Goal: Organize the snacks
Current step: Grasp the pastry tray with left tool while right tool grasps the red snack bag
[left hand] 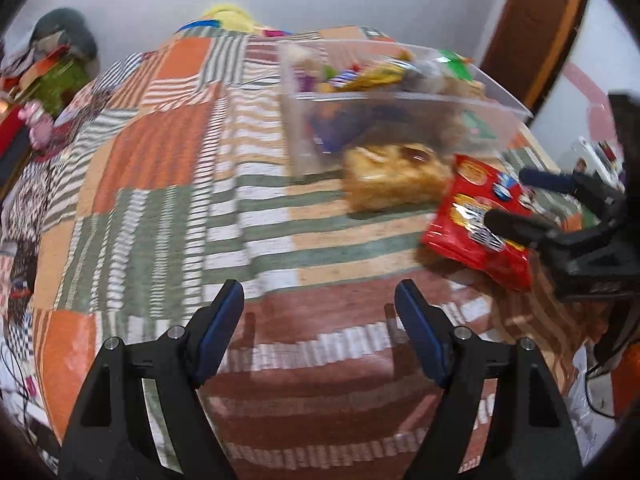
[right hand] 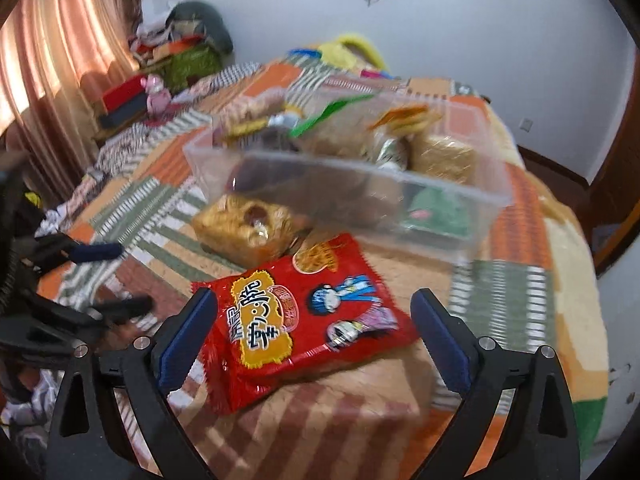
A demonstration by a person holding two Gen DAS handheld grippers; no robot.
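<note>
A red snack bag (right hand: 304, 312) lies on the patchwork bedspread, between the open fingers of my right gripper (right hand: 314, 304); the fingers do not touch it. Behind it lies a golden pastry pack (right hand: 248, 228), touching the front of a clear plastic bin (right hand: 400, 184) holding several snacks. In the left wrist view the red bag (left hand: 476, 216), pastry pack (left hand: 392, 176) and bin (left hand: 360, 100) sit to the upper right. My left gripper (left hand: 320, 300) is open and empty over bare bedspread. The right gripper (left hand: 504, 196) shows over the red bag.
The striped bedspread (left hand: 160, 184) covers the bed. Piled clothes, boxes and a pink toy (right hand: 156, 96) stand at the far left by a curtain. A yellow item (right hand: 348, 50) lies at the bed's far end. The bed's right edge drops off near a wooden door (left hand: 548, 20).
</note>
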